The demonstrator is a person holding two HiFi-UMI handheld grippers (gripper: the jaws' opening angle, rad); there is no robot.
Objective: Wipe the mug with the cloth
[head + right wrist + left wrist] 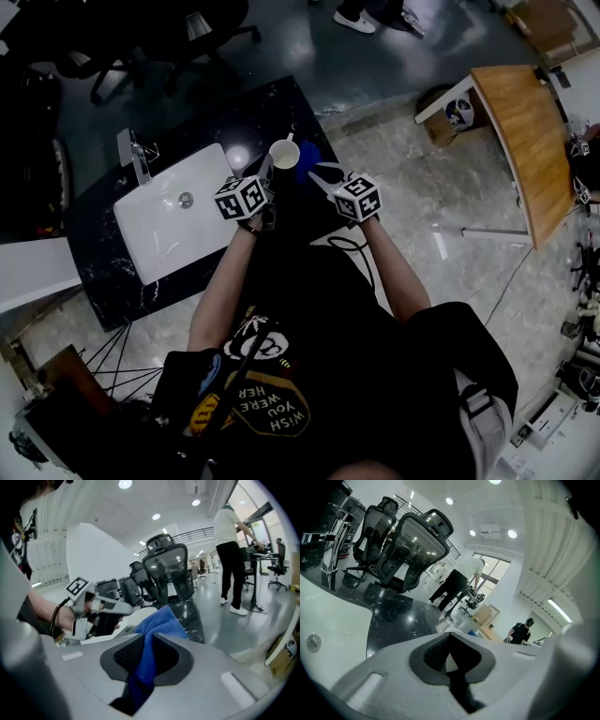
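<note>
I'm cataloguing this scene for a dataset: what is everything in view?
mug: one, white, above the counter, in the left gripper
cloth: one, blue, beside the mug, in the right gripper
sink: one, white, set in the counter
tap: one, silver, at the sink's edge
counter: one, black marbled, before the person
table: one, wooden, at the right
office chairs: at least two, black, beyond the counter
bystanders: two, white top and black top, far back
left gripper: one, grey, shut on the mug
right gripper: one, grey, shut on the cloth

The mug (451, 663) shows only a sliver; the cloth (309, 159) is half hidden.
</note>
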